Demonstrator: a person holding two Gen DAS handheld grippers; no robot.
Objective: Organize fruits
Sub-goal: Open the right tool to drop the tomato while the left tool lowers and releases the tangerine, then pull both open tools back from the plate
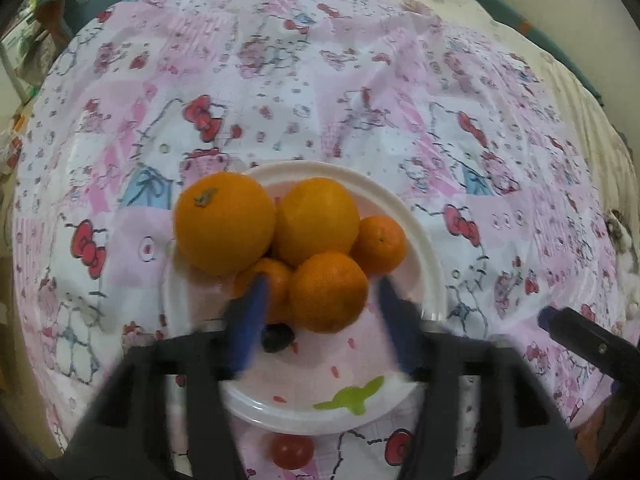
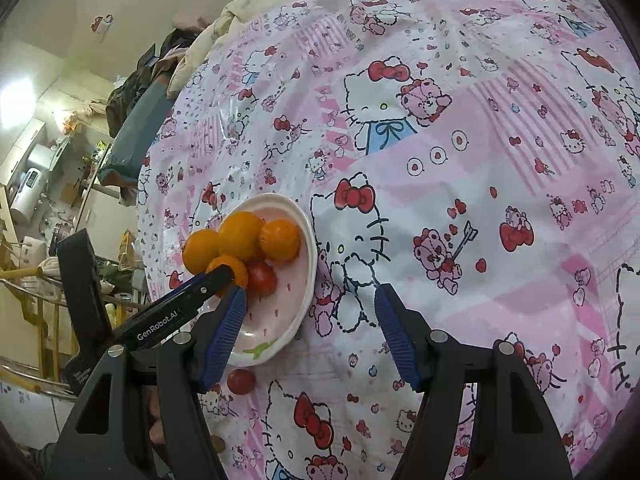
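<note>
A white plate (image 1: pixel 430 248) sits on a pink Hello Kitty cloth and holds several oranges (image 1: pixel 326 290). My left gripper (image 1: pixel 320 320) is open over the plate, its fingers astride the nearest orange without touching it. A dark round fruit (image 1: pixel 276 338) lies on the plate by the left finger. A red tomato (image 1: pixel 291 451) lies on the cloth just off the plate's near rim. In the right wrist view the plate (image 2: pixel 308 280) holds the oranges (image 2: pixel 240 236) and a red tomato (image 2: pixel 262 278); the second tomato (image 2: pixel 241 381) lies on the cloth. My right gripper (image 2: pixel 310 328) is open and empty, right of the plate.
The pink cloth (image 2: pixel 460 160) covers a bed-like surface with a cream blanket (image 1: pixel 568 92) at its far side. The left gripper's arm (image 2: pixel 168 316) reaches over the plate. A cluttered room with shelves and a railing (image 2: pixel 40 240) lies beyond the left edge.
</note>
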